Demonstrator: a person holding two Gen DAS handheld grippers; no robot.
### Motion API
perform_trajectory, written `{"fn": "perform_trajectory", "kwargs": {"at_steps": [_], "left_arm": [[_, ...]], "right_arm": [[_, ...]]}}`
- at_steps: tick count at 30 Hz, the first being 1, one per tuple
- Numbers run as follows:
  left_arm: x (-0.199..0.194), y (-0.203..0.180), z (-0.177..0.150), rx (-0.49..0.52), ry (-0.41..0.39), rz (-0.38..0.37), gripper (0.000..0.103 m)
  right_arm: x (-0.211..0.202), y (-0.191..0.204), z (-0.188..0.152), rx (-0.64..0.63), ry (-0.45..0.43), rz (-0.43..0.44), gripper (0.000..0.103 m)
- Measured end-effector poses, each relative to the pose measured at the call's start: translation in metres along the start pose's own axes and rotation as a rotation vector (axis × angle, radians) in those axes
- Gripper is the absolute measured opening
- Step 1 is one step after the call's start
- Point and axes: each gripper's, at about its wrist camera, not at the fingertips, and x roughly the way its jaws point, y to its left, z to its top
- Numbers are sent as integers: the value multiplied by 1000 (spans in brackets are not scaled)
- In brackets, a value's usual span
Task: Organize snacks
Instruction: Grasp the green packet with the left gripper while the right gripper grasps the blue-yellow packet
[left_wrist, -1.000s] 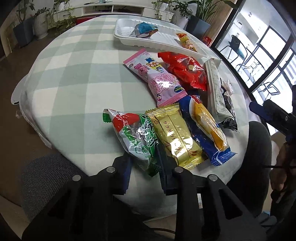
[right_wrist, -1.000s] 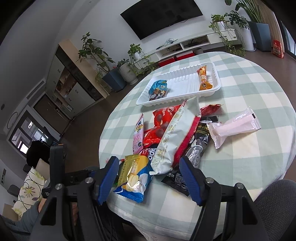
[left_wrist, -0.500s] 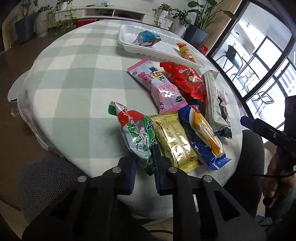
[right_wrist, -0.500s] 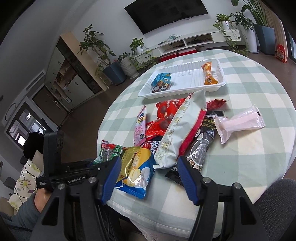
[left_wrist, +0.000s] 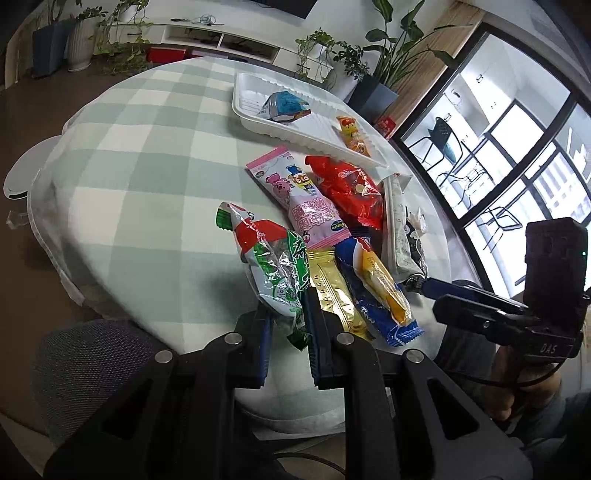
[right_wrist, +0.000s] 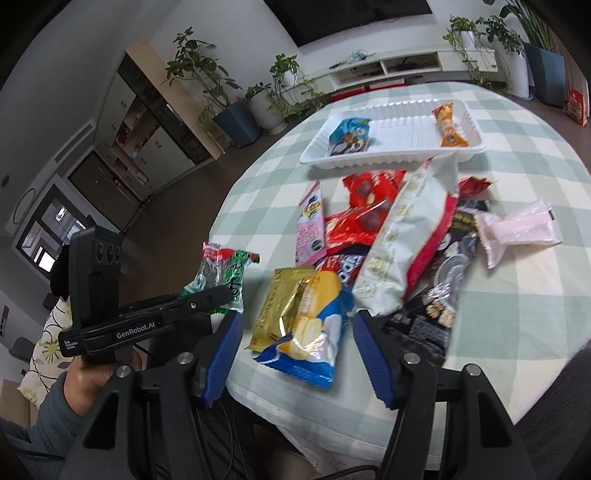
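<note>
The right claw (right_wrist: 297, 349) is hovering over the near edge of the desk (right_wrist: 517, 295), its blue-padded jaws having just been closing, with a blue-and-yellow snack bag (right_wrist: 314, 350) and a gold wrapper (right_wrist: 284, 306) lying between them, untouched. At the left, a hand (right_wrist: 86, 384) is holding the left claw (right_wrist: 221, 295), which is pinching the end of a green-and-red snack bag (right_wrist: 225, 273). Beyond, a long white packet (right_wrist: 402, 236) is lying across red bags (right_wrist: 364, 210) and a black packet (right_wrist: 443, 280). A pale pink packet (right_wrist: 521, 232) is sitting apart at the right. The white tray (right_wrist: 399, 157) is holding a blue packet (right_wrist: 349, 134) and an orange one (right_wrist: 448, 125).
</note>
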Motion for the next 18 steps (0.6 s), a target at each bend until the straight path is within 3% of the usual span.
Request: {"fn": "perform_trajectory", "kwargs": {"at_steps": [5,13,18], "left_arm": [[-3,2,-2,-6,-11,-22,15],[-2,3,-5,-3,-12,-44,15],[1,3,-7,-2,-4,-50,15]], "right_arm": [[20,4,-1,11,69,-46,56],[38,-3,3,40,117,-110,55],[49,-6,2,34,148,-118,39]]}}
